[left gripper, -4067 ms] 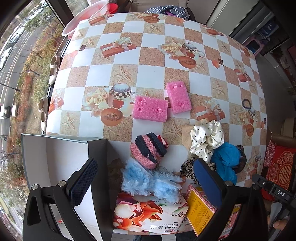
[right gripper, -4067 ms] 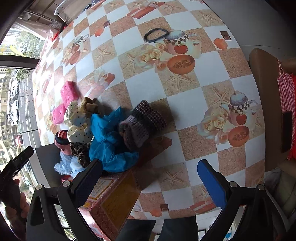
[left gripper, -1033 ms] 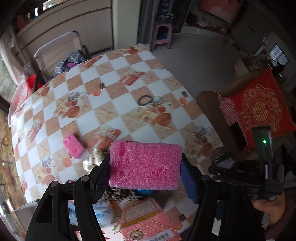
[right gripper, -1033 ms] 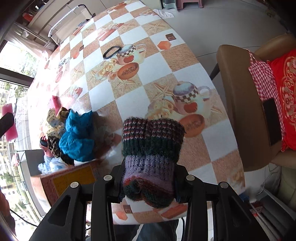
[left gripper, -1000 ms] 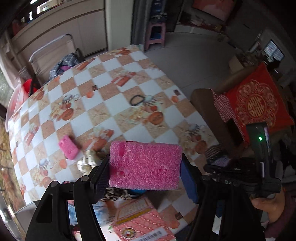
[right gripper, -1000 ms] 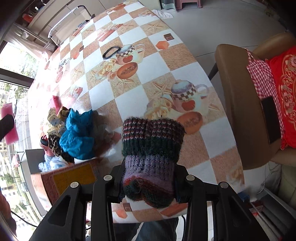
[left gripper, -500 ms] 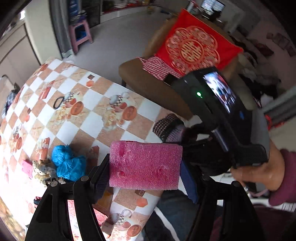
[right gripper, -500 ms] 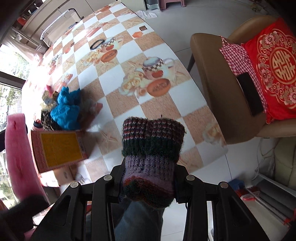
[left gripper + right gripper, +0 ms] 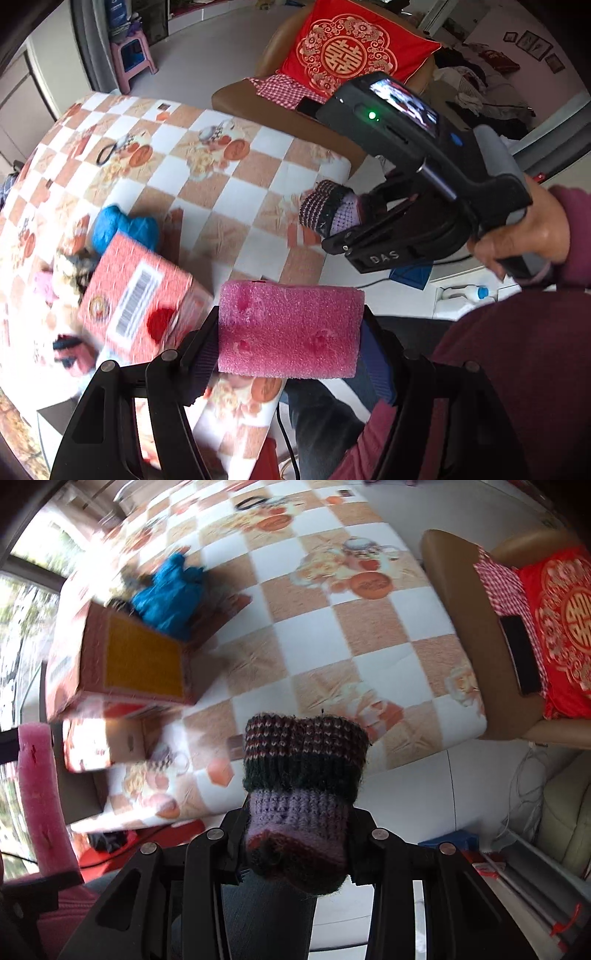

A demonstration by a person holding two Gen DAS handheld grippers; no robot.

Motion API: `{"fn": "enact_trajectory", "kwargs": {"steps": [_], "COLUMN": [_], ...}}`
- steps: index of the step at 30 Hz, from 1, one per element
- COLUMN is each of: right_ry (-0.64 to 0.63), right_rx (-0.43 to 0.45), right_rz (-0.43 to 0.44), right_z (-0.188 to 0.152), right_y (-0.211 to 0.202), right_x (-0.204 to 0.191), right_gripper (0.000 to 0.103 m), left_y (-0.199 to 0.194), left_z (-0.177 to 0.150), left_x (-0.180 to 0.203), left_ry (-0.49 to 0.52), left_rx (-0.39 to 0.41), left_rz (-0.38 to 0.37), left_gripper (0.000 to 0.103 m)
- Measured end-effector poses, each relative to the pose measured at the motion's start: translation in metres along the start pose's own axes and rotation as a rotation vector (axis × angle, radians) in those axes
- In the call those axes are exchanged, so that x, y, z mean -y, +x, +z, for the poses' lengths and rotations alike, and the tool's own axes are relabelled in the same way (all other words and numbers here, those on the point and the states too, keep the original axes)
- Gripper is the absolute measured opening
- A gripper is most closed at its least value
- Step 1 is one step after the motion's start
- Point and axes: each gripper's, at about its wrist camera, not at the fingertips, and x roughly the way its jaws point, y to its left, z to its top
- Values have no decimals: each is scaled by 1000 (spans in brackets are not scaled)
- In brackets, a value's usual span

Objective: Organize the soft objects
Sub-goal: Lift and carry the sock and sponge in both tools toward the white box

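Left hand-held gripper (image 9: 290, 332): jaws set wide and clamped on the two ends of a pink foam sponge (image 9: 289, 328), carried in the air past the near edge of the tabletop (image 9: 236, 177). Right hand-held gripper (image 9: 295, 834): jaws drawn close and pressed on a rolled knitted sock (image 9: 301, 786), lilac body with dark striped cuff, held off the near edge of the tabletop; a person's hand (image 9: 524, 229) in a maroon sleeve grips its handle. On the tabletop, checked cloth with teacup prints: a red carton (image 9: 136, 295) with a barcode, standing at the near edge; a blue cloth bundle (image 9: 122, 225) just behind the carton; further soft items beside the carton, blurred; a black hair ring (image 9: 107, 153) toward the far edge. Beside the tabletop: a brown chair (image 9: 461, 602) with a red cushion (image 9: 561, 605).
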Motion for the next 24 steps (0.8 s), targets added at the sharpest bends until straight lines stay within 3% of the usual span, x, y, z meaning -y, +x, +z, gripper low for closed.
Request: {"fn": "enact_trajectory", "kwargs": {"steps": [15, 24], "right_ry": [-533, -722], "right_rx": [-74, -93], "right_rz": [65, 80], "right_z": [-20, -27], "right_y": [5, 5], "right_x": [-138, -198], "right_gripper": [39, 39], "left_y": [-38, -63], "left_z": [-99, -150], "left_x": [-41, -65], "left_ry": [-286, -458], "left_rx": [54, 92], "left_rz": [88, 170], "left_gripper": [73, 73]}}
